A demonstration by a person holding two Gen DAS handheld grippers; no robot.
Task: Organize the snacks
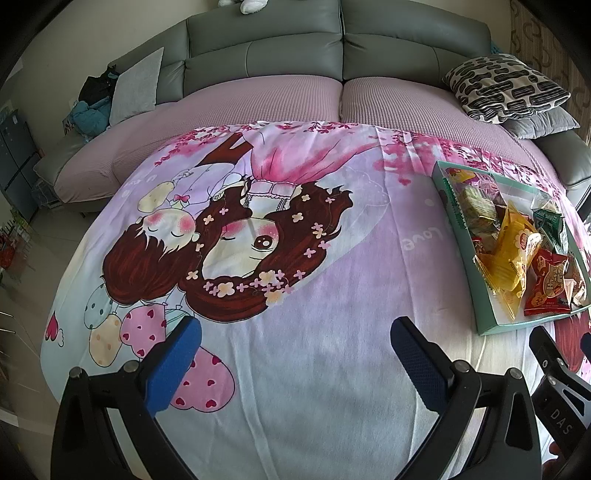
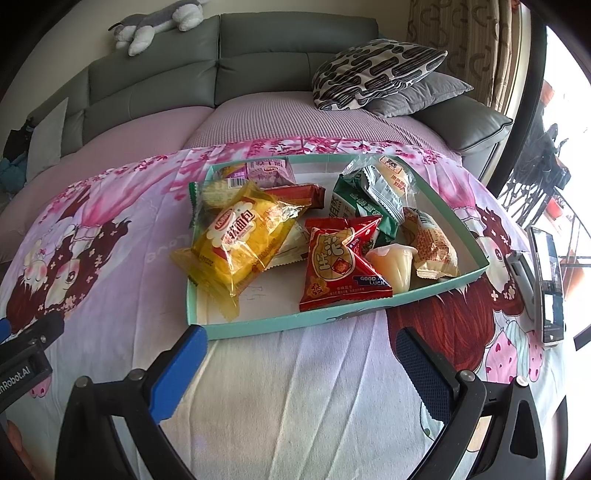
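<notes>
A shallow teal box (image 2: 436, 291) lies on a cartoon-print cloth and holds several snack packs: a yellow bread bag (image 2: 240, 236), a red peanut pack (image 2: 338, 266), a green pack (image 2: 369, 199), a pale jelly cup (image 2: 395, 267) and a tan wrapped cake (image 2: 432, 240). My right gripper (image 2: 299, 373) is open and empty, just in front of the box's near edge. My left gripper (image 1: 295, 362) is open and empty over bare cloth, left of the box (image 1: 487, 325), where the yellow bag (image 1: 509, 258) and red pack (image 1: 550, 284) also show.
A grey sofa (image 1: 295, 44) with a pink seat cover stands behind the cloth. Patterned and grey cushions (image 2: 376, 74) lie at the back right. A phone on a stand (image 2: 550, 288) is at the right edge. A plush toy (image 2: 155, 22) lies on the sofa back.
</notes>
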